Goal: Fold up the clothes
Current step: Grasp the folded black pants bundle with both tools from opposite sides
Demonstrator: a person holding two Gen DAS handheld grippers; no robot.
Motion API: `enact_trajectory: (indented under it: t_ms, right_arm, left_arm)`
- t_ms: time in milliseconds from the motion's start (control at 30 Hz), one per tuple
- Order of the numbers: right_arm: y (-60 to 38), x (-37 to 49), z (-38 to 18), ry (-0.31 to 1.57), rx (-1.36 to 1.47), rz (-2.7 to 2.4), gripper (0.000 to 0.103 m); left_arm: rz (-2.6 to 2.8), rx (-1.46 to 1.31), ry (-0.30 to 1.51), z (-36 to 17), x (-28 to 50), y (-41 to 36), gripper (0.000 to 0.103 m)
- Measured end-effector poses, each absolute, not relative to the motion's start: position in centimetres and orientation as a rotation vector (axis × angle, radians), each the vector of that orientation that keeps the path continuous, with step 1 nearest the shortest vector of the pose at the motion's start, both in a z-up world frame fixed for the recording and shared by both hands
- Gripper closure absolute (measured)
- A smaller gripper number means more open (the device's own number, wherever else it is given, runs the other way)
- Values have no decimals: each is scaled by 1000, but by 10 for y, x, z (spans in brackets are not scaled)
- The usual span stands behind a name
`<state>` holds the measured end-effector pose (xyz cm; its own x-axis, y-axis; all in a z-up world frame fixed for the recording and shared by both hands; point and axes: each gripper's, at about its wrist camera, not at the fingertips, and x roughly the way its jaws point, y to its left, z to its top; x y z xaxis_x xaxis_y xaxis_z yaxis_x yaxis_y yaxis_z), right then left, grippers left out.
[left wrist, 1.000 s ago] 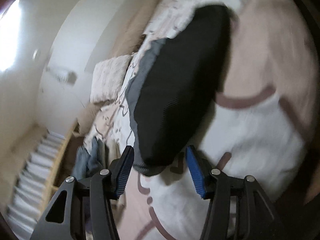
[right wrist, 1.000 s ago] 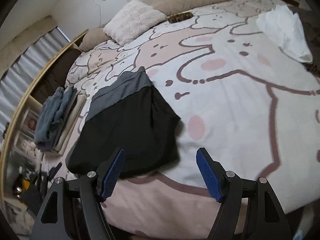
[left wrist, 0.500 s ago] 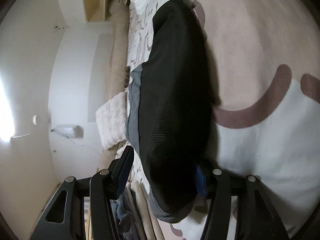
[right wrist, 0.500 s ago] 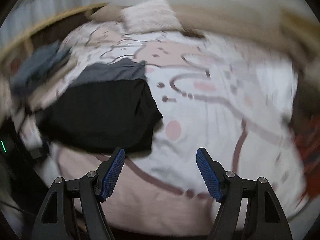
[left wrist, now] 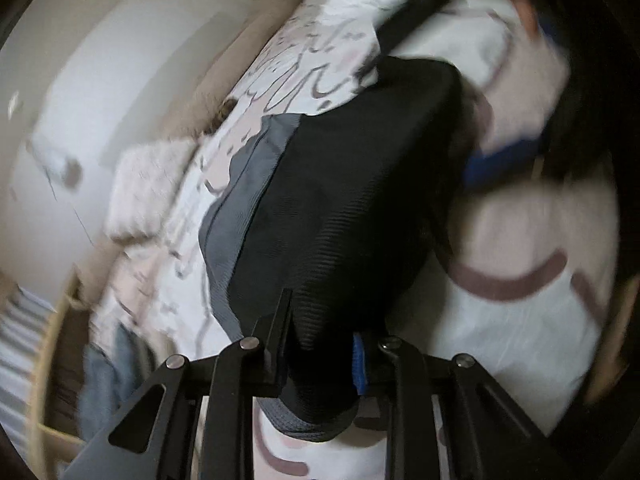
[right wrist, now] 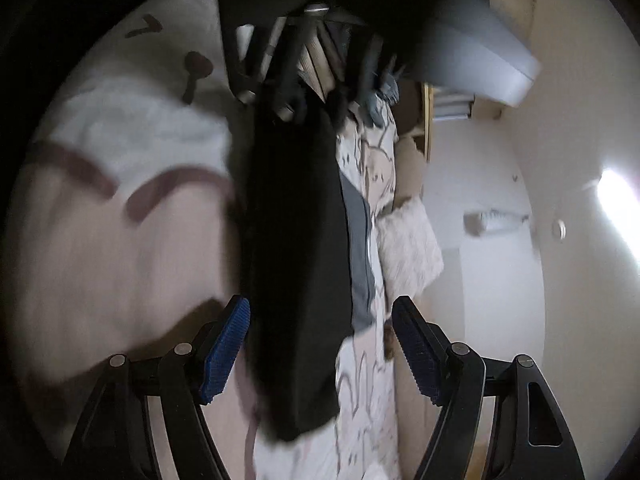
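Observation:
Black shorts with a grey waistband lie stretched on the bed. My left gripper has one end of them bunched between its jaws, which are closing and press on the cloth. In the right wrist view the shorts run away from me as a long dark strip, and the left gripper holds their far end. My right gripper is open, with a finger on each side of the near end, clear of the cloth. One of its blue pads shows blurred in the left wrist view.
The bed cover is white and pink with brown cartoon lines. A fluffy pillow lies by the headboard. Folded blue-grey clothes are stacked at the bed's edge beside a wooden shelf. A white wall stands behind the bed.
The left jaws have closed in on the end of the shorts and lifted it. The right gripper has rolled onto its side and swung in to straddle the other end.

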<state>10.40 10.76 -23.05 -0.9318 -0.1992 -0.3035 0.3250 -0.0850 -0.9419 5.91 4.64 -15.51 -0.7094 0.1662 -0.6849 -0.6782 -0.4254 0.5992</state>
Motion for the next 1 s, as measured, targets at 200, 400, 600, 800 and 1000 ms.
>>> enact_trajectory:
  t_ms: [200,400,600,800,1000]
  right_arm:
    - [89,67,-242,1907,82,-2094,44]
    - [121,53,-258,2054,104,-2045,70]
    - [150,54,-261,2140,78,-1977,70]
    - [167,35,-261,2166,122,-1965,70]
    - [160,40,-264,2157,128,-1956,76]
  left_arm:
    - [2195,-772,1150,-145,58,40,80]
    - [2155,-658,1337,-166,60,37,79]
    - [2067,-476,1633,-200,76,38,76]
    - [2078,-409,1759,-213,81,36,73]
    - [2092,-284,1921,-213,91,40,42]
